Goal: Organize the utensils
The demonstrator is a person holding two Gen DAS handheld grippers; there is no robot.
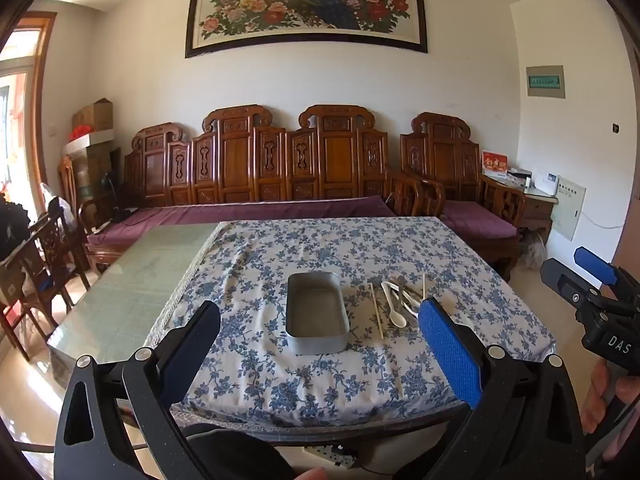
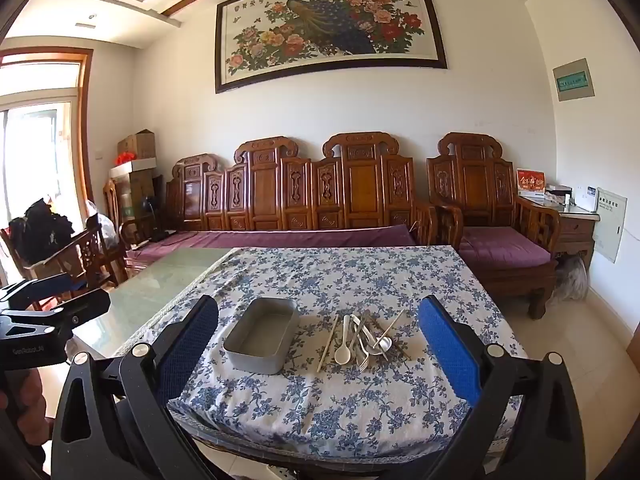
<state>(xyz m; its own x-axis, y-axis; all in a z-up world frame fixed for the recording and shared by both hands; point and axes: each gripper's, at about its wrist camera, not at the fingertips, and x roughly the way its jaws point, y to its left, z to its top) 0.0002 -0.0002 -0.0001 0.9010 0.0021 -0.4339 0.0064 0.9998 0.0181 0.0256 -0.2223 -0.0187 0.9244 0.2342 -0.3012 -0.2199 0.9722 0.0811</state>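
A grey rectangular tray lies empty on the blue floral tablecloth. To its right is a loose pile of utensils: white spoons, metal forks and spoons, and pale chopsticks. My left gripper hangs open in front of the near table edge, level with the tray, with nothing between its fingers. My right gripper is also open and empty, back from the table and facing the pile. Each gripper shows at the edge of the other's view.
The cloth covers the right part of a glass-topped table. A carved wooden sofa with purple cushions stands behind it. Wooden chairs stand at the left, and a side cabinet at the right wall.
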